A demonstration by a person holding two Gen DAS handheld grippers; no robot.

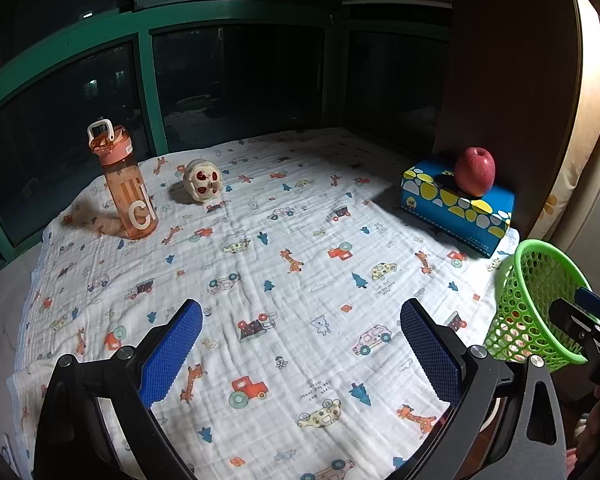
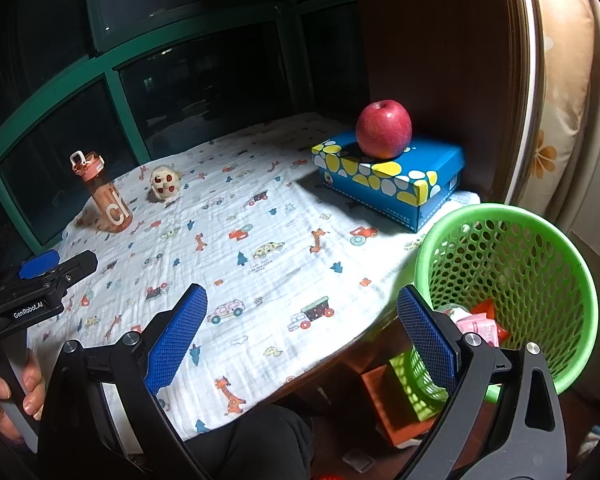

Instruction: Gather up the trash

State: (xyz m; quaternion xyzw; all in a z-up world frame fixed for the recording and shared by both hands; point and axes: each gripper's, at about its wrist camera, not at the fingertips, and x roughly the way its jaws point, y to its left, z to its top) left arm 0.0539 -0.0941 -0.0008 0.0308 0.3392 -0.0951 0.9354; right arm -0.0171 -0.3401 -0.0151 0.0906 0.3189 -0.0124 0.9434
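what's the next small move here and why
Probably pull both grippers back and stop. The left gripper and right gripper are open and empty, wrappers already lie in the green basket, and only a bottle, toy, box and apple remain on the cloth.

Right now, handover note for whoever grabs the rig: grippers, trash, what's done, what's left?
Left gripper: open, empty, over the printed cloth.
Right gripper: open, empty, by the green basket at the table's right edge.
Done: wrappers lie in the basket.
On the cloth: orange bottle, small round toy, apple on the blue box. None looks like trash.
Left: no loose trash visible; probably finished.
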